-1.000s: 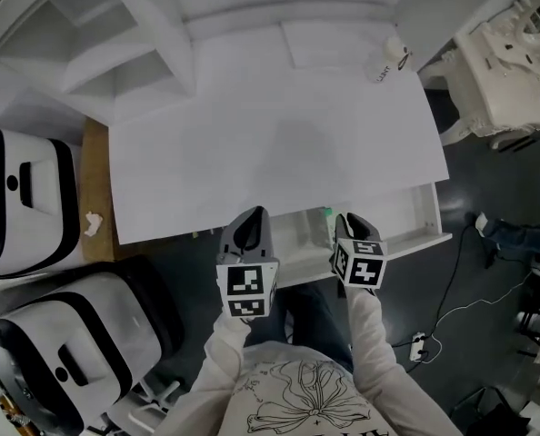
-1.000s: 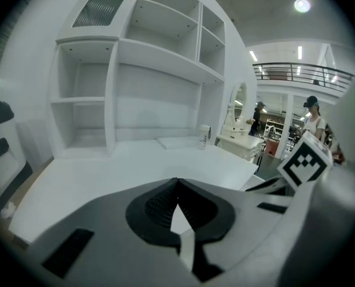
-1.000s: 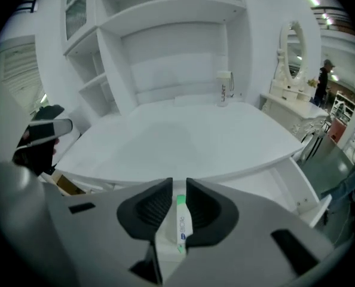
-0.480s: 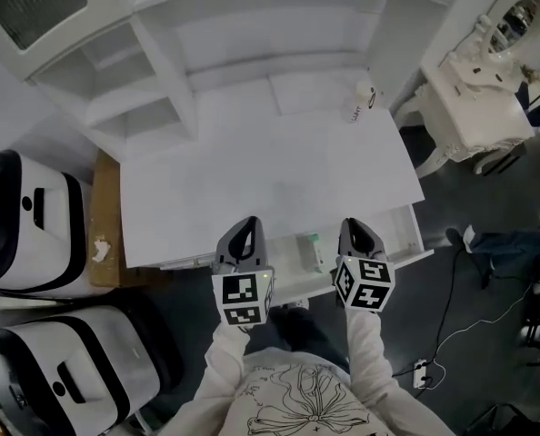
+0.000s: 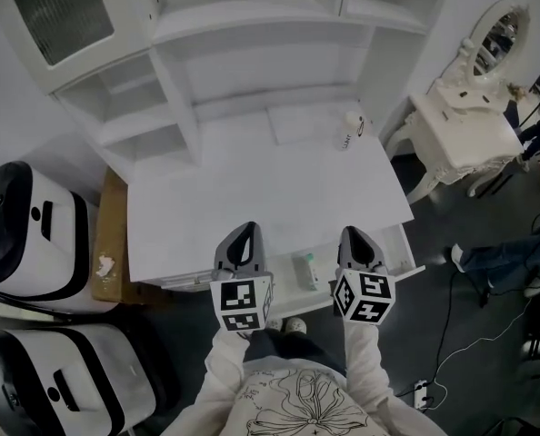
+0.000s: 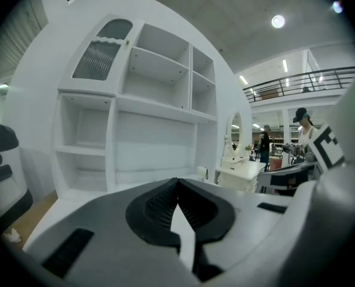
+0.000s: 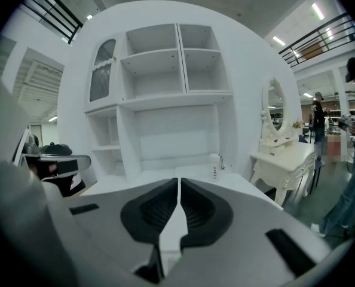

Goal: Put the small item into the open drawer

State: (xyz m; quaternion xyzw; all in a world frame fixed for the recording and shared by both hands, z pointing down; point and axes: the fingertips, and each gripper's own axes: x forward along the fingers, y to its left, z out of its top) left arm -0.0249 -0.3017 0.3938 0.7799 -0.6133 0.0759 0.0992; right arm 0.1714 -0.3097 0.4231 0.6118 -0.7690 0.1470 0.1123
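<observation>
The small item (image 5: pixel 304 269) already lies in the open drawer (image 5: pixel 399 252) at the front edge of the desk (image 5: pixel 270 198), in the gap between your two tools. It sits to the left of your right hand-held gripper (image 5: pixel 355 236) and to the right of your left hand-held gripper (image 5: pixel 244 234), about equally near each. Its long axis runs roughly front to back, the green end pointing away from you. Your right jaws are closing with nothing between them, and your left jaws are clenched and empty too. If you need to touch the item again, I'd judge either hand reaches it with a short sideways move. The bottle (image 5: pixel 350 131) stands well apart at the desk's far right.
</observation>
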